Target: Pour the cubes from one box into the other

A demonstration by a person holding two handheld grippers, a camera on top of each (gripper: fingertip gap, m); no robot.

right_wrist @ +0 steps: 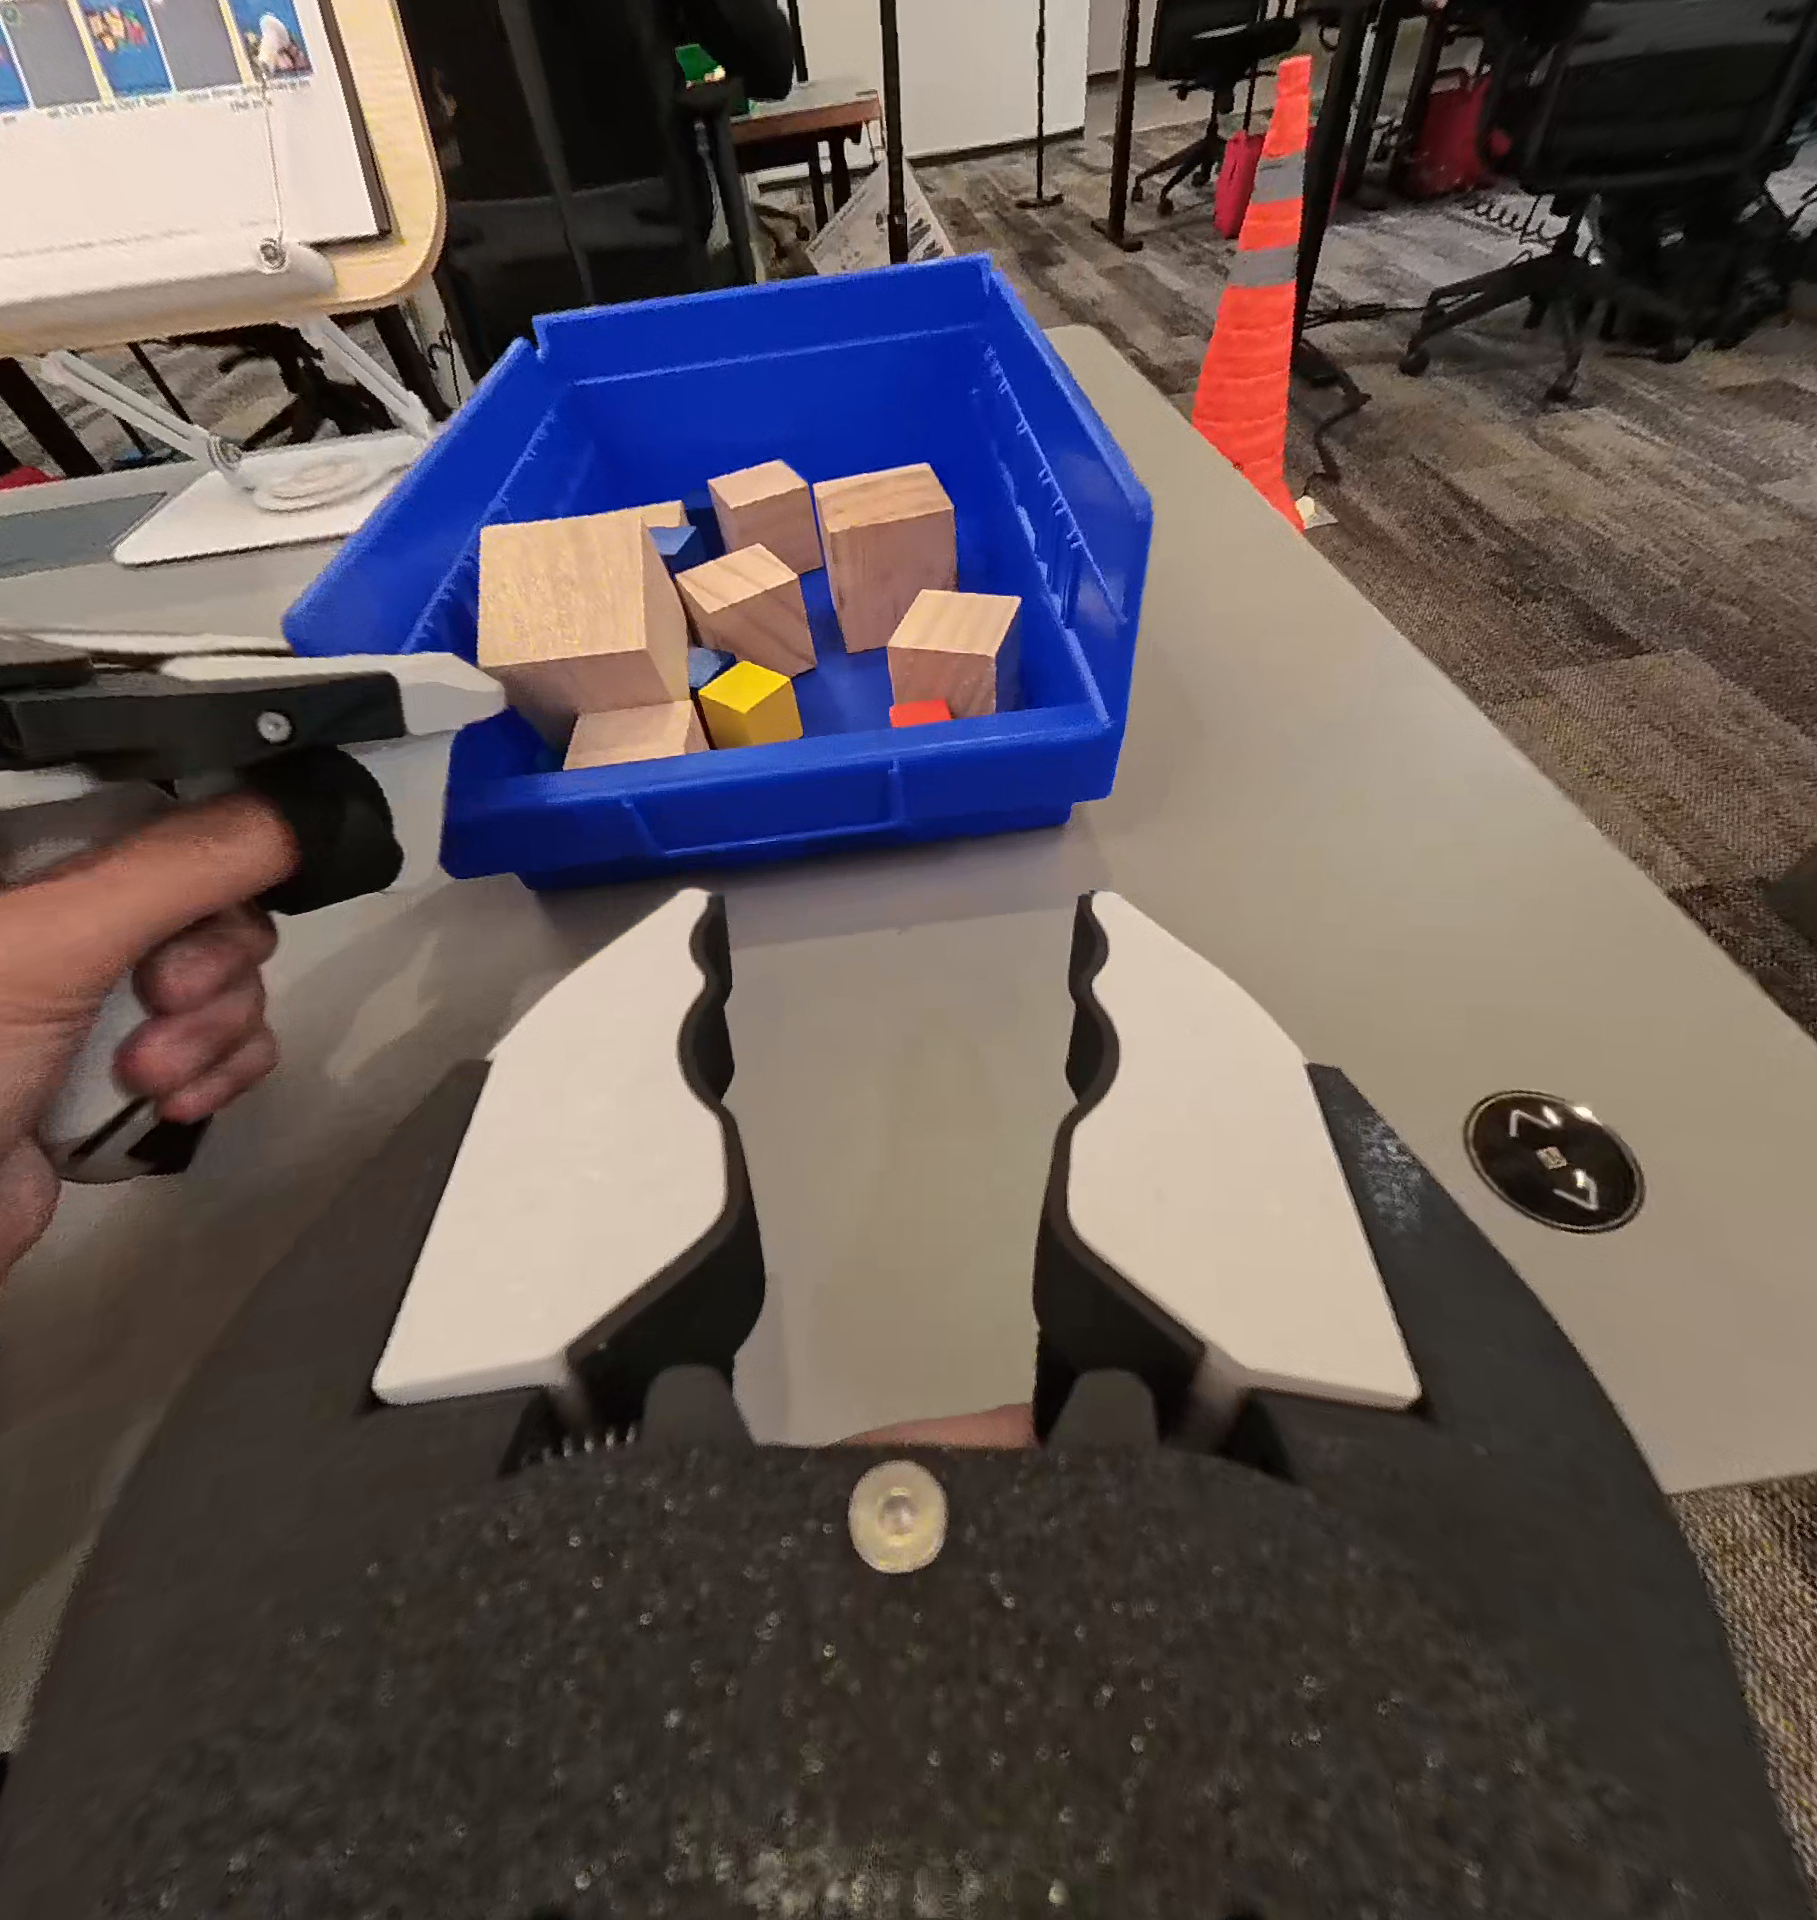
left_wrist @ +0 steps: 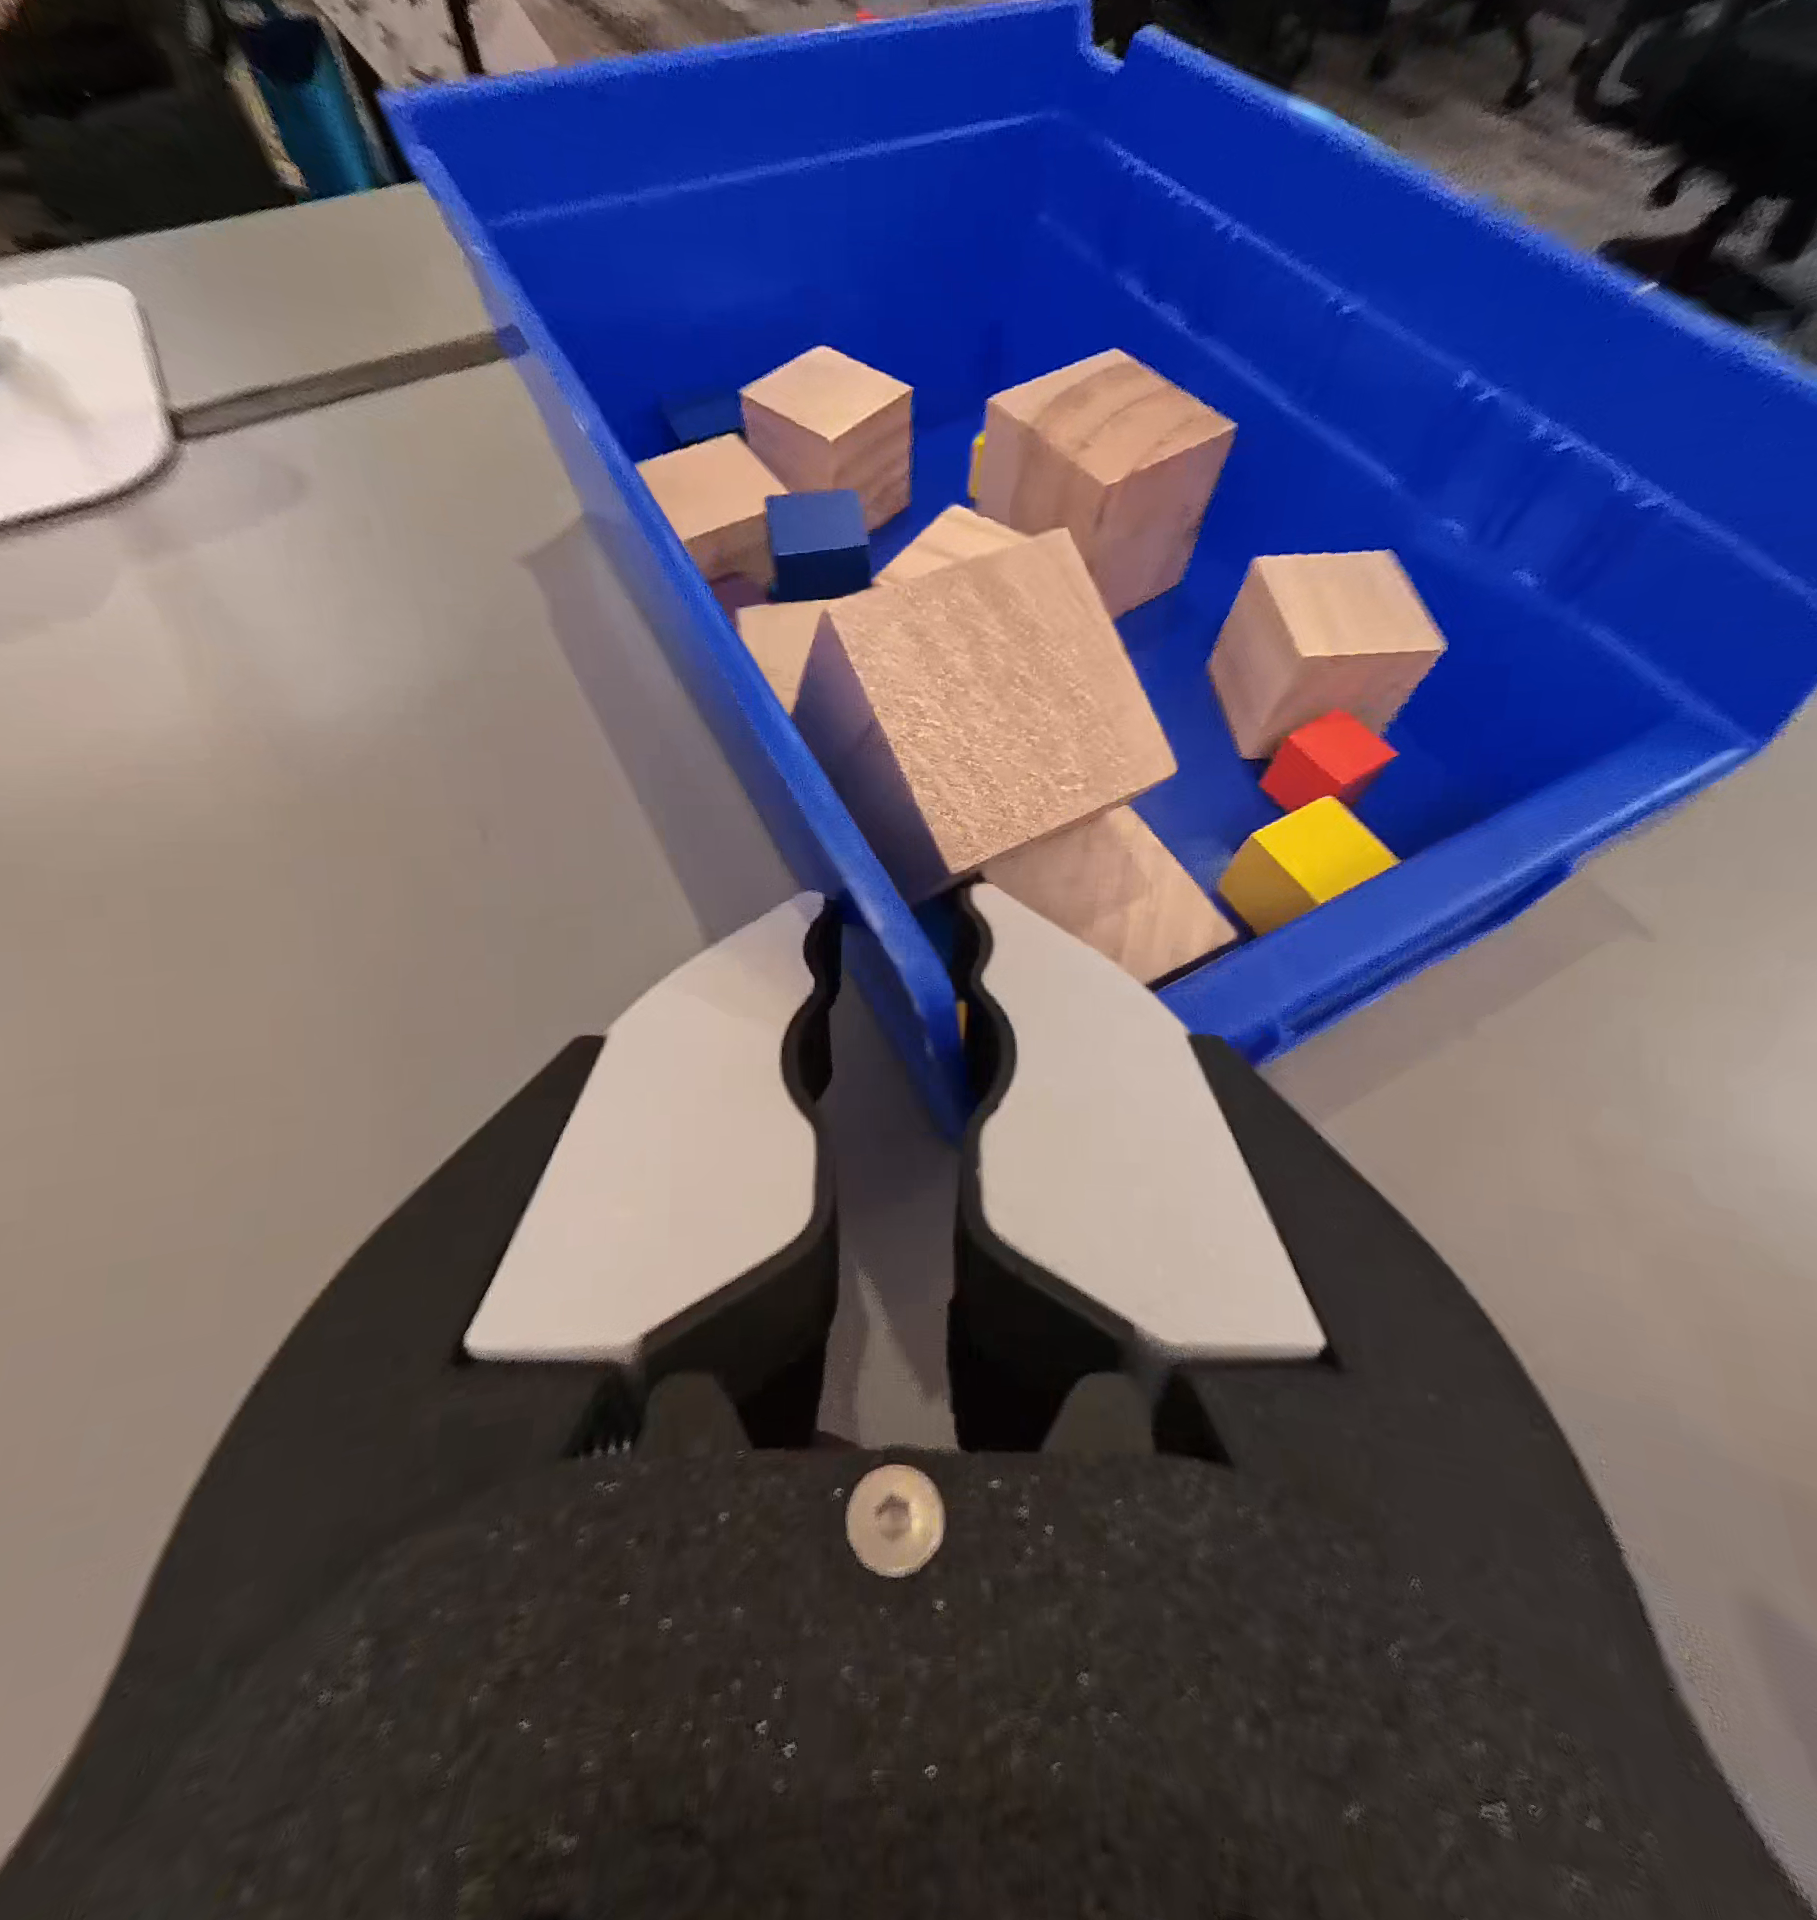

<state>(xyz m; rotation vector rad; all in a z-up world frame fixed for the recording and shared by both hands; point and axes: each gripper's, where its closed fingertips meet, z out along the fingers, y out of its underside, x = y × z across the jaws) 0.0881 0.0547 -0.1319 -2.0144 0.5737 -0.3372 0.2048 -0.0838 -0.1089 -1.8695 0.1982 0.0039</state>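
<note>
The left gripper (left_wrist: 899, 925) clamps the side wall of the blue box (left_wrist: 1299, 343) of cubes (left_wrist: 987, 707) on the counter (left_wrist: 260, 831), ready for tipping. The right gripper (right_wrist: 899, 914) waits open just before it.

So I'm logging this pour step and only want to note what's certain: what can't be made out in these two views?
- The second box: outside both views, so its place is unknown.
- Cube count: in both views the large wooden cube covers smaller ones inside the blue box.
- Left gripper contact: its fingers straddle the box wall, but the right wrist view shows them side-on only.
- The box's far end: cut off by the left wrist view's top edge.
</note>
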